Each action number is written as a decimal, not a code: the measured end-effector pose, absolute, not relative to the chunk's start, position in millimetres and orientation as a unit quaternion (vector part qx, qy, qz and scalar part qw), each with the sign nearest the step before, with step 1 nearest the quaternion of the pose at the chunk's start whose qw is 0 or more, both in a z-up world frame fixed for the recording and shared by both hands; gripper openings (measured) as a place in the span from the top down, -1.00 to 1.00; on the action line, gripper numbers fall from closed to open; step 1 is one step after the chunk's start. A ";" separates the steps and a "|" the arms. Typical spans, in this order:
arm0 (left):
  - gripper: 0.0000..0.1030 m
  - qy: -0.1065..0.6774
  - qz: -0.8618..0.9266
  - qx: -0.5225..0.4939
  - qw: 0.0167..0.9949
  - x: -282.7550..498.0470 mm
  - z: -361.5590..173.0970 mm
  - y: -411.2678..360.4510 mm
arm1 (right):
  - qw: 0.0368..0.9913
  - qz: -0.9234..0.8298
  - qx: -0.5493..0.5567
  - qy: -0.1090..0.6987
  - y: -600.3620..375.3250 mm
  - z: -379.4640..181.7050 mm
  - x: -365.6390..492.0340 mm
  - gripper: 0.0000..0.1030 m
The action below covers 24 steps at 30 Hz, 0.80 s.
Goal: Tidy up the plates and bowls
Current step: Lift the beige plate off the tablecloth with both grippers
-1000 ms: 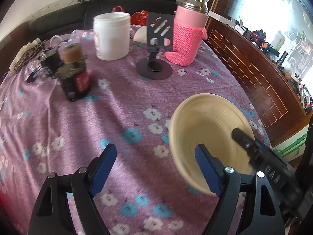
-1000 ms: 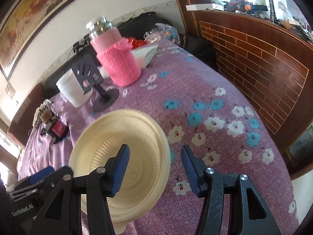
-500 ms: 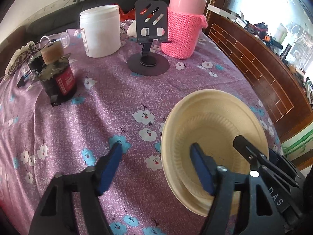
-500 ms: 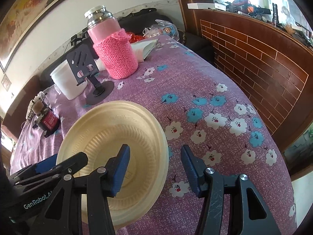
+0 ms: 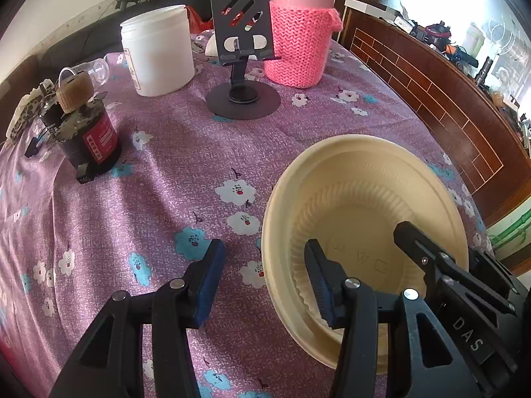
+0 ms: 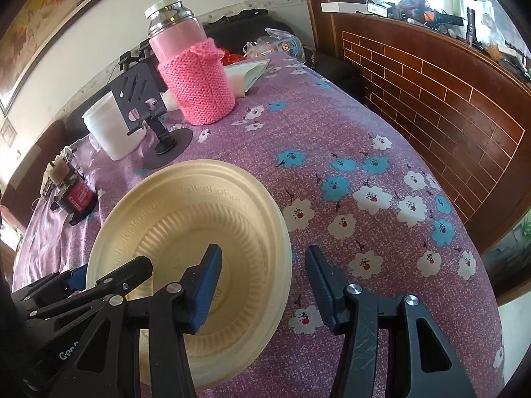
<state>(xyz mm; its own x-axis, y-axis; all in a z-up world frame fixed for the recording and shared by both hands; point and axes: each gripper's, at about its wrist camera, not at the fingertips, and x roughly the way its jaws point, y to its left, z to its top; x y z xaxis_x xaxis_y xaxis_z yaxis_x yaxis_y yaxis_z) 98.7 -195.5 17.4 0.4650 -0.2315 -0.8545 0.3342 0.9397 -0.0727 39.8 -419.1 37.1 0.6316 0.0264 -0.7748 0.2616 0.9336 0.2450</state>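
Observation:
A cream ribbed bowl (image 5: 365, 172) sits on the purple flowered tablecloth (image 5: 166, 172). My left gripper (image 5: 264, 265) straddles its left rim, one blue pad inside the bowl and the other outside over the cloth. Its jaws are closing, with a gap still on both sides of the rim. My right gripper (image 6: 264, 265) straddles the opposite rim of the bowl (image 6: 199, 192), its left pad inside and its right pad over the cloth. Those jaws are closing too, and no pad presses. Each gripper's black fingers show in the other wrist view.
At the back stand a pink knit-sleeved flask (image 5: 302, 43), a black phone stand (image 5: 242, 66) and a white jar (image 5: 159, 49). A dark red-labelled bottle (image 5: 86, 139) is at the left. A brick-patterned wooden wall (image 6: 448, 99) runs along the table's right edge.
The left gripper came down closer to the bowl and its jaws narrowed a lot, its right pad now inside the rim. The right gripper barely moved and narrowed slightly.

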 end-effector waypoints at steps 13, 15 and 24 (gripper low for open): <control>0.06 0.481 -0.164 0.065 0.859 97.8 15.7 -198.1 | 0.885 -0.056 0.178 0.427 -418.0 35.6 40.8 0.07; 0.08 0.480 -0.165 0.066 0.859 98.0 15.9 -198.2 | 0.885 -0.057 0.178 0.427 -417.9 35.4 41.0 0.15; 0.61 0.465 -0.175 0.103 0.862 87.6 21.3 -210.5 | 0.887 -0.052 0.178 0.423 -416.5 38.1 38.8 0.34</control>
<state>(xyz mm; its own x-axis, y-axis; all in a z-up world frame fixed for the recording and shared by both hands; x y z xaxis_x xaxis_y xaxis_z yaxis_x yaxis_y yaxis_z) 87.6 -210.5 21.3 0.5066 -0.2059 -0.8373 0.3968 0.9178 0.0144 38.8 -416.5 38.1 0.6373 0.0580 -0.7684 0.2433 0.9310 0.2720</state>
